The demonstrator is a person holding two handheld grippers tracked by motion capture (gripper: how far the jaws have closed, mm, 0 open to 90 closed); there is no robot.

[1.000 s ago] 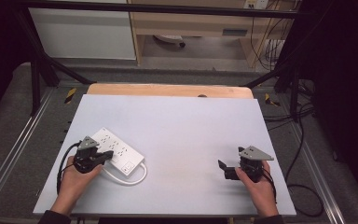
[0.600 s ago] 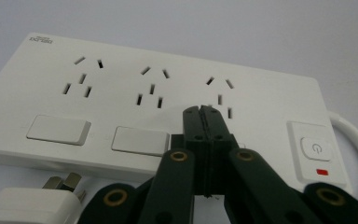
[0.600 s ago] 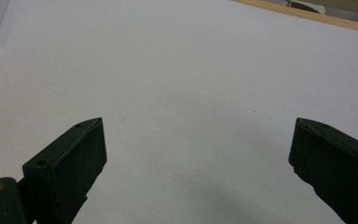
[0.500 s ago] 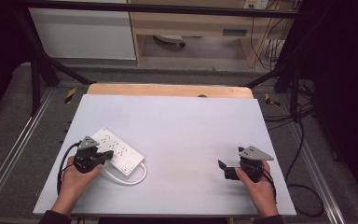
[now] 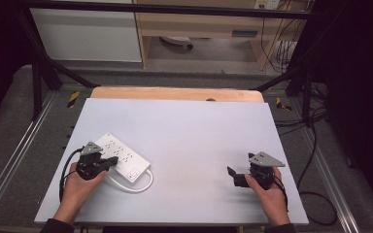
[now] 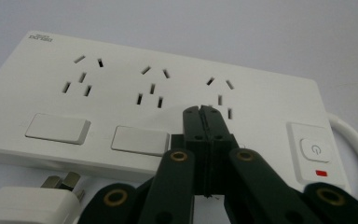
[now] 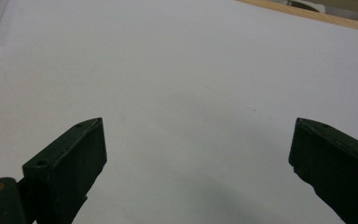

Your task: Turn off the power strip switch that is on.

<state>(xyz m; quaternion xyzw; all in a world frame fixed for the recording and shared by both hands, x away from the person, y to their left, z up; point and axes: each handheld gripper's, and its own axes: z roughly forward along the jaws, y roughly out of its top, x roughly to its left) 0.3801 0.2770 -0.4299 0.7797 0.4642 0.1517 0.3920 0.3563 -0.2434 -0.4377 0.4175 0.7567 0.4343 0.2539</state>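
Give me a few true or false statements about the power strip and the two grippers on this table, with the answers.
1. The left gripper has its jaws shut together. True.
2. The right gripper is clamped on a plug. False: its jaws stand wide open over bare table.
3. The power strip is black. False: it is white.
4. A white plug lies beside the power strip. True.
5. The power strip lies near the right gripper. False: it lies by the left gripper.

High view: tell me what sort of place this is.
Probably a lab recording bench: a bare white table inside a black metal frame, loose cables behind, and only a power strip laid out.
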